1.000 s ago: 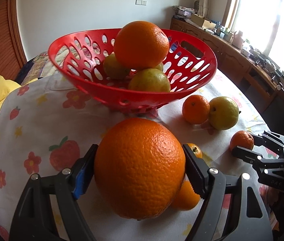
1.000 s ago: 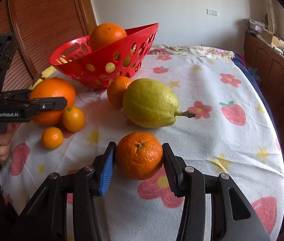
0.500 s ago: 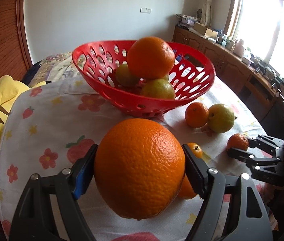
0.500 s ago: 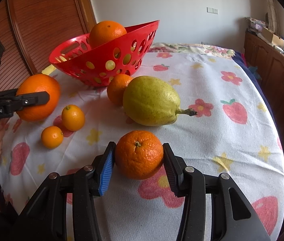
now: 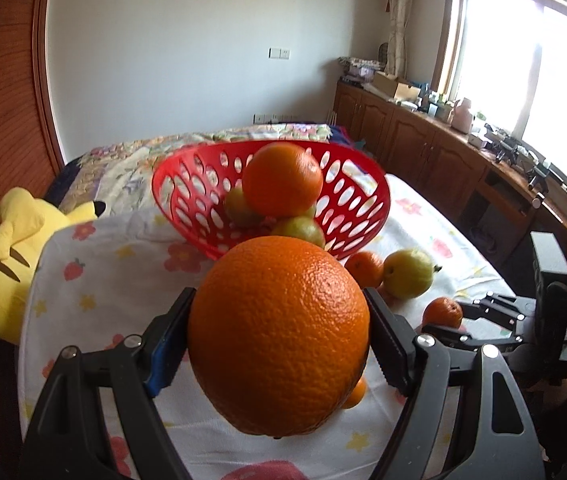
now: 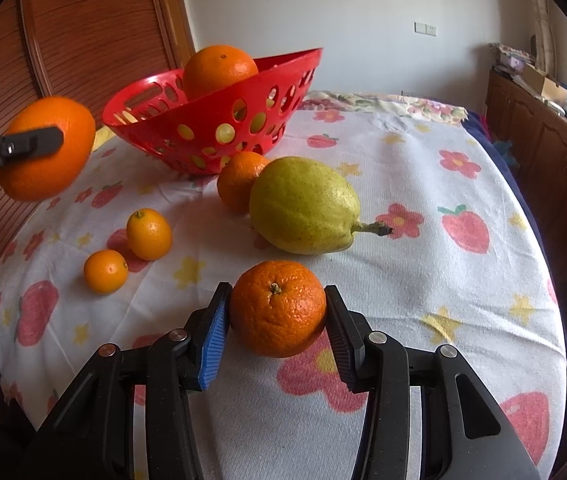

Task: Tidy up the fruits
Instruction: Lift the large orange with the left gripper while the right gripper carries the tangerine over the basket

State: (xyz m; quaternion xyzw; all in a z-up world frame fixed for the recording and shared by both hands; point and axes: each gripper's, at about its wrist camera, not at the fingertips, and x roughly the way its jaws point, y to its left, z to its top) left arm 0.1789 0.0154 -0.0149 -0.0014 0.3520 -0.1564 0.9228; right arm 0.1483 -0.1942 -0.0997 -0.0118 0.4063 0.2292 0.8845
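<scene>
Left tool (image 5: 279, 336) clamped on large orange (image 5: 279, 332), airborne; clear red basket (image 5: 367, 216) rim, lower gently. Right tool (image 6: 275, 320) clamped on mandarin (image 6: 278, 307).

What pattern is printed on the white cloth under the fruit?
Red strawberries, red flowers and yellow stars on the white cloth; clearest in the right wrist view.

Glossy red plastic basket (image 6: 211, 128), dimpled shiny large orange (image 5: 279, 332), soft printed cloth (image 6: 423, 280).

Large orange (image 5: 279, 334) held clear of cloth. Tangerine (image 6: 278, 308), pear (image 6: 303, 204), two kumquats (image 6: 149, 234) on cloth. Red basket (image 6: 219, 128) tilted, fruit inside.
</scene>
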